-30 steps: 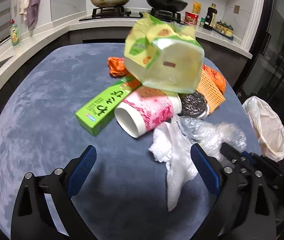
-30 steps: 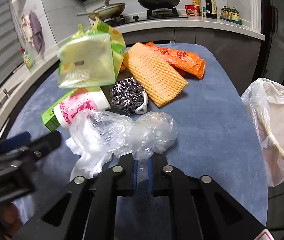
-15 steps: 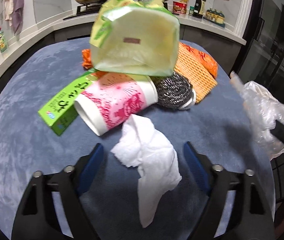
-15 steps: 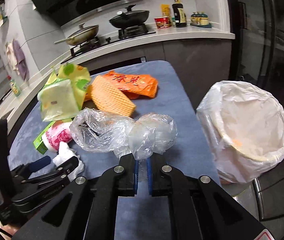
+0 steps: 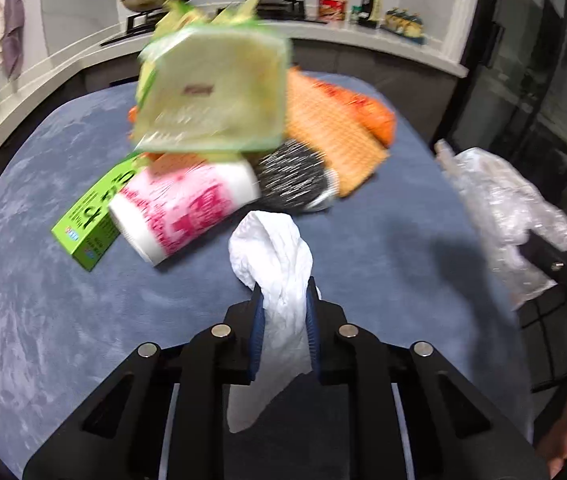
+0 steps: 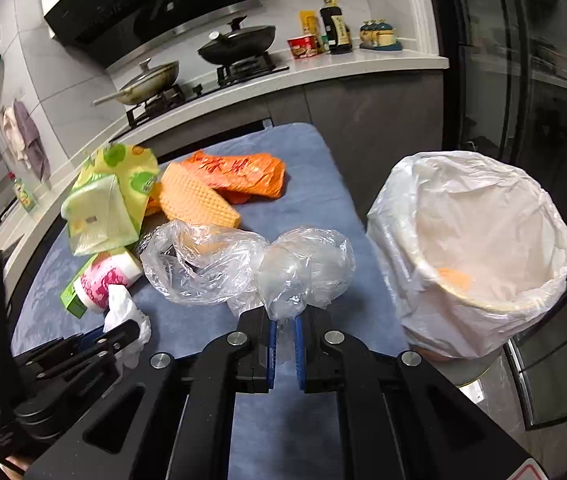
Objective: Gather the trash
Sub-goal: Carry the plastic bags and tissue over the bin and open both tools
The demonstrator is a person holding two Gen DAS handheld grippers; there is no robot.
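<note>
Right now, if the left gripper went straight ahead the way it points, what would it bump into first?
Probably the pink paper cup or the steel scrubber beside it. The left gripper is shut on the white tissue, and both lie just past it. Depth is hard to judge here.

Right claw (image 6: 282,338): closed on a clear bag (image 6: 243,266), held above the bench (image 6: 323,200).
Bin (image 6: 475,256): white liner, just right of the bench edge, mouth open.
Left claw (image 6: 123,334): at lower left, closed on white tissue (image 6: 123,312).
Pile: pink cup (image 6: 103,278) on its side, green box (image 6: 71,300), yellow-green pack (image 6: 103,208), waffle cloth (image 6: 195,200), orange wrapper (image 6: 243,172).
Behind: stove with two pans (image 6: 239,40).
</note>
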